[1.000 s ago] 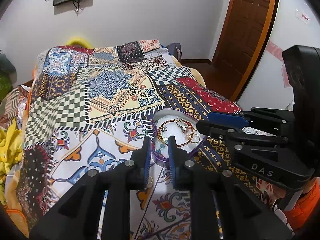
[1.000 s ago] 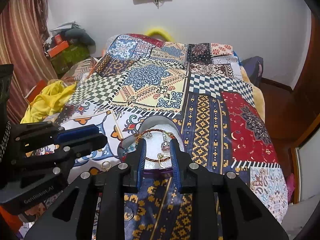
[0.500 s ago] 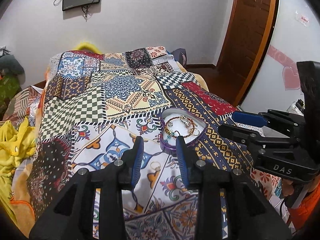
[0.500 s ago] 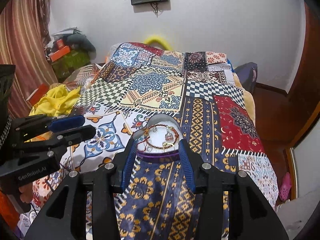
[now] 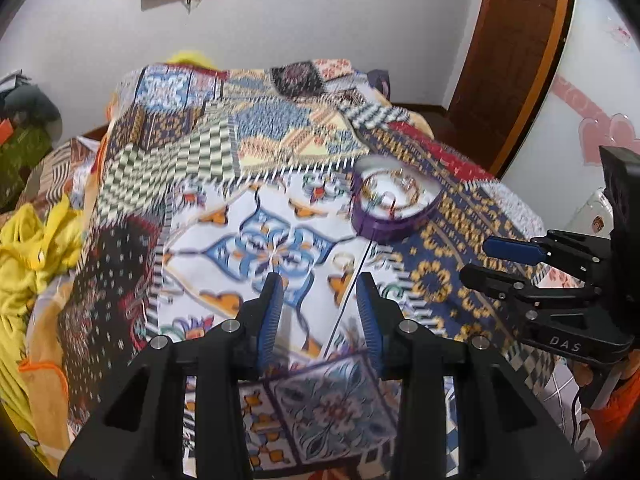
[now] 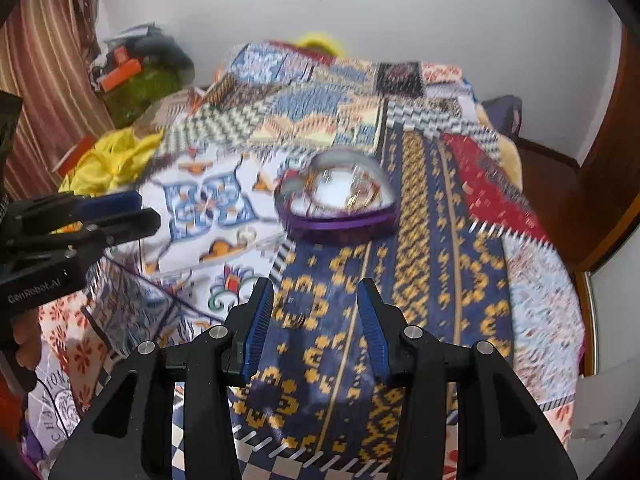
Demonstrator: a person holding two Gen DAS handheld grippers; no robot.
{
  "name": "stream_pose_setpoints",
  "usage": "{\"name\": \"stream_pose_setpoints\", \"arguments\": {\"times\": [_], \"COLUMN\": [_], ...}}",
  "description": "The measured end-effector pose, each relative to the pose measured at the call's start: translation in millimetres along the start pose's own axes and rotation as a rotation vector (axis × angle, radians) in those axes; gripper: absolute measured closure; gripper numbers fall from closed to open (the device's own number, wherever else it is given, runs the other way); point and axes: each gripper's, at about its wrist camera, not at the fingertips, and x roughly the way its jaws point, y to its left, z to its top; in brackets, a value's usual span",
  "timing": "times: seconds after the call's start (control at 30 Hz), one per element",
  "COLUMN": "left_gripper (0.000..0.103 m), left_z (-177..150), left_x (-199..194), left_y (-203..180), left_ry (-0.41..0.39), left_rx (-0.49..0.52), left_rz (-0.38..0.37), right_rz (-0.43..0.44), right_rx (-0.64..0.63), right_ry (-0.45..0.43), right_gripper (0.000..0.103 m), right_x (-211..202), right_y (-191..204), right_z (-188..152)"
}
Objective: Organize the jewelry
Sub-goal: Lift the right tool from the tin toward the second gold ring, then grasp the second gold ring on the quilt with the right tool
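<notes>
Box: purple heart-shaped jewelry box [image 5: 394, 204] lies open-topped on the patchwork bedspread [image 5: 240, 152], beyond both grippers; which way its heart tip points is blurred.
Contents: bracelets [image 6: 352, 192], blurred, lie inside on white lining.
Left gripper [image 5: 320, 316]: jaws wide apart, empty.
Right gripper [image 6: 316, 320]: jaws wide apart, empty.
Ring [image 5: 344, 261]: on the bedspread, near the box.

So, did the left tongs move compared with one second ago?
Yes. The left tongs pulled back from the purple heart-shaped jewelry box, which now sits farther ahead on the patchwork bedspread, and their jaws opened wide.
</notes>
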Motion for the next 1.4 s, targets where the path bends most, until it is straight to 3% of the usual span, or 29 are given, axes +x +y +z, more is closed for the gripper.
{"name": "stream_pose_setpoints", "arguments": {"times": [0.37, 0.5, 1.07, 1.4], "left_gripper": [0.066, 0.066, 0.067, 0.093], "left_z": [-14, -12, 11, 13], "left_x": [16, 22, 70, 84], "left_y": [-2, -6, -18, -20], "left_ry": [0.049, 0.055, 0.103, 0.120], "left_rx": [0.004, 0.009, -0.007, -0.002], "left_rz": [-0.019, -0.033, -0.059, -0.034], "right_rz": [0.021, 0.022, -0.003, -0.002], "right_rx": [-0.041, -0.062, 0.000, 0.031], "right_ry": [0.032, 0.029, -0.060, -0.079], "right_gripper": [0.063, 0.083, 0.083, 0.083], "right_x": [22, 24, 8, 6], "right_y": [13, 14, -15, -27], "right_z": [-15, -15, -2, 2]}}
